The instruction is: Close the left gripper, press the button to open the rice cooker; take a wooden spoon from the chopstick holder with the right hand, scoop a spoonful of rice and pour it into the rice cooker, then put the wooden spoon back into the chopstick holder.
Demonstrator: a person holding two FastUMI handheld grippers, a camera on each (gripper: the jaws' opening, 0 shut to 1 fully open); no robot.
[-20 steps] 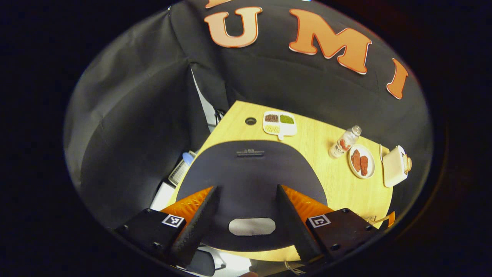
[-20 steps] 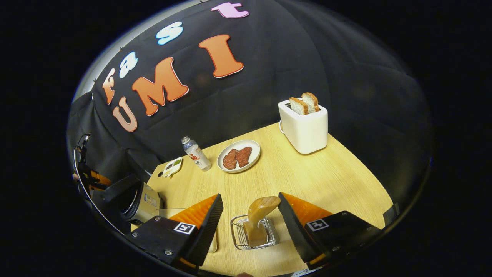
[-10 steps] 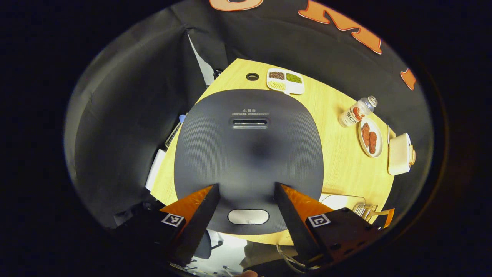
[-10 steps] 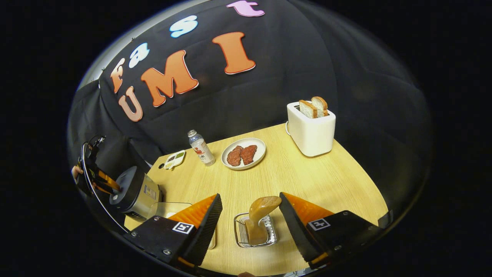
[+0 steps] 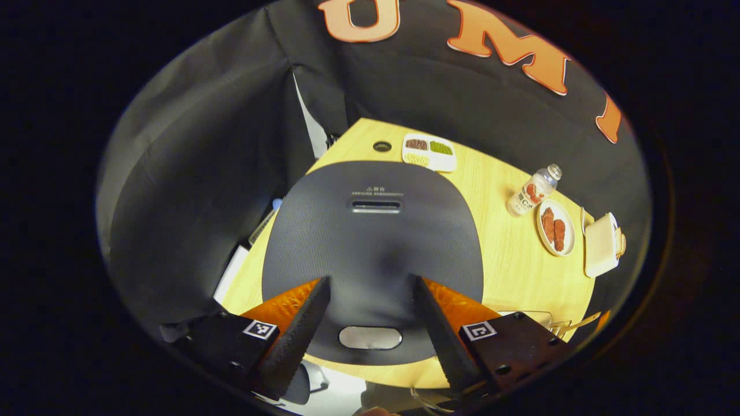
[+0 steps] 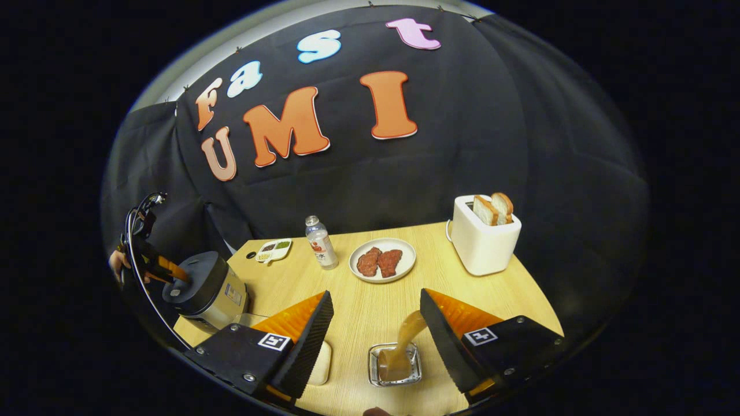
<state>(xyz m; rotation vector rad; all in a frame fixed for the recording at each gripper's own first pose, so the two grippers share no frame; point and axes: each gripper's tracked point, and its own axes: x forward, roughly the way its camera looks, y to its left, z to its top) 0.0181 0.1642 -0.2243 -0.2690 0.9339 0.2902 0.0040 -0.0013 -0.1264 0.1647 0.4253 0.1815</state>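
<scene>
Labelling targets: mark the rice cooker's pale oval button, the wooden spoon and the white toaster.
Pale oval button [image 5: 370, 337], left gripper view, its centre.
Wooden spoon [image 6: 408, 331], right gripper view, its handle.
White toaster [image 6: 483, 247], right gripper view, its front wall.

Wooden spoon [image 6: 411, 329] bowl behind gripper finger.

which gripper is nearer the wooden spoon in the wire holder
Right. The right gripper hangs open just above the tan wooden spoon in the wire chopstick holder; the left gripper is over the dark rice cooker across the table.
</scene>
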